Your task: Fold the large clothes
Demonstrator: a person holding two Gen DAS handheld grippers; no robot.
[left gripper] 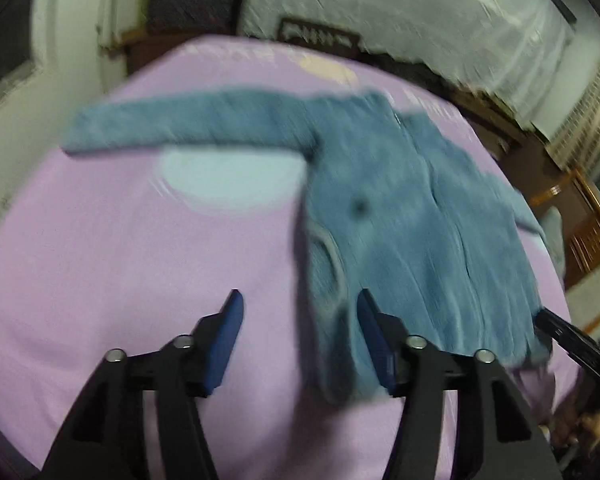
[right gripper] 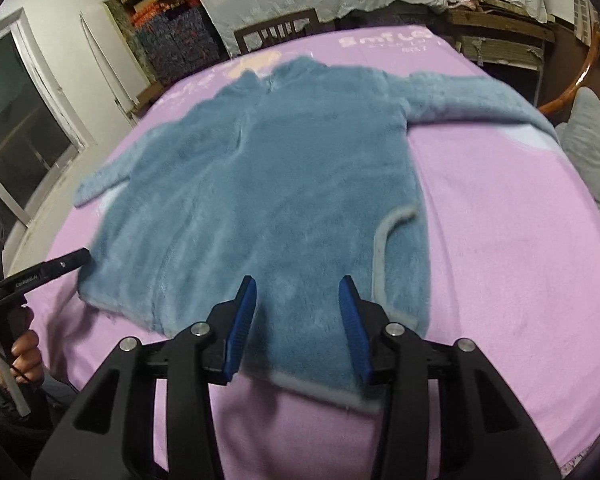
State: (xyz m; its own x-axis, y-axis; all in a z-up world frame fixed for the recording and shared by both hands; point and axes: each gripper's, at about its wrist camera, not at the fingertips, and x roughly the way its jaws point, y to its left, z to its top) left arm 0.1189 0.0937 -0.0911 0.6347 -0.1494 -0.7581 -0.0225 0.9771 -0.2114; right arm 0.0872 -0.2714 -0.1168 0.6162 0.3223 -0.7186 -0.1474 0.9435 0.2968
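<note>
Left tool [left gripper: 298, 312] half open, nothing between its pads, over the blue fleece jacket's [right gripper: 260, 200] hem corner above the pink bed cover [right gripper: 500, 260]. Right tool [right gripper: 298, 300] half open too, empty, over the near hem. Jacket lies flat mid-bed, sleeves spread toward both side edges. Bare cover on both sides; chair [right gripper: 276, 32] past the far edge.

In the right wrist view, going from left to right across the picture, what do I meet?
Hand holding the left gripper → blue fleece garment on the pink sheet → grey cushion.
</note>
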